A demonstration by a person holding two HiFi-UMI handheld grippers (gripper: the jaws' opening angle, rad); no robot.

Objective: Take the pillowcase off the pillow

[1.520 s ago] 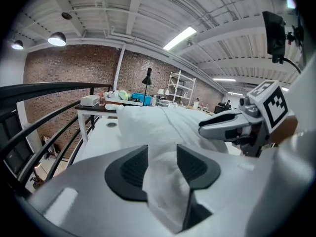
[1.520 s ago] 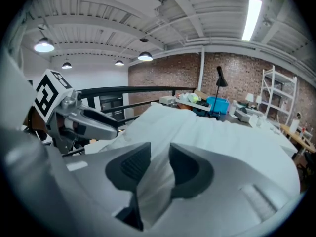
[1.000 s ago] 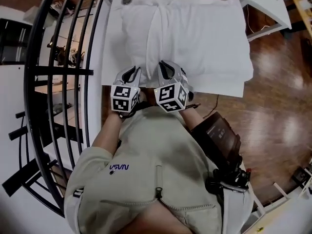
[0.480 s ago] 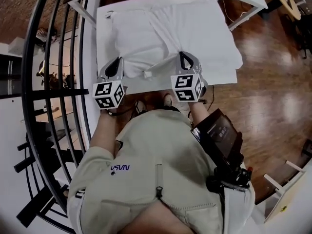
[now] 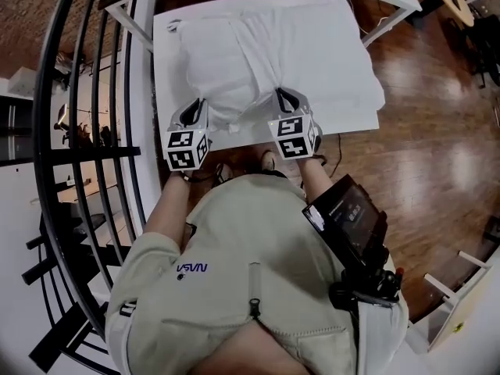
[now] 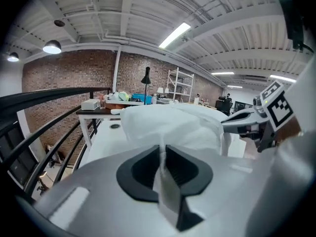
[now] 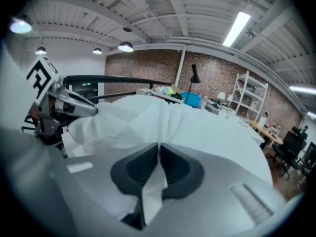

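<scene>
Bright ceiling lights, fisheye edges, floor glare

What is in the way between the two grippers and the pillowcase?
Nothing visible. The left gripper and the right gripper each already pinch a fold of the pillowcase at its near edge, with no other thing between. Their jaws have just opened a touch, but the cloth is clamped between them.
</scene>
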